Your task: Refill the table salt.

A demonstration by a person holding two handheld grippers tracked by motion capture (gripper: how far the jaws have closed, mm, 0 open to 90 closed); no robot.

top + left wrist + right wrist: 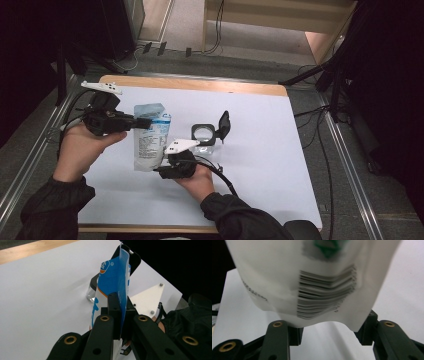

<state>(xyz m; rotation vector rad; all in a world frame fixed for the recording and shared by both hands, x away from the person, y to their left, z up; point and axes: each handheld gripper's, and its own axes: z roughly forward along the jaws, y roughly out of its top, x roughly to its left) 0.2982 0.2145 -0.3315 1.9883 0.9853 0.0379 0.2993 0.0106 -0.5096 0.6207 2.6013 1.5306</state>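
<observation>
A white sheet covers the worktop (260, 150), whose pale wooden edge shows along the far side; a metal frame runs round it. Beyond lie grey floor, loose black cables, a light wooden cabinet and dark stands at either side.

Near the middle of the sheet sits a small clear square container with a black rim (204, 133), and a black hinged lid (224, 124) stands up beside it. It stands just behind the right hand, well clear of the left.

The blue-and-white printed plastic pouch (149, 137) is held above the sheet at the left of centre. The left gripper (145, 122) is clenched on the pouch's upper edge; in the left gripper view the thin blue film (117, 285) is pinched flat between the black jaws. The right gripper (162, 172) sits at the pouch's lower end with its jaws half spread either side of the bottom corners (324, 302); whether the pads press the film I cannot tell.
</observation>
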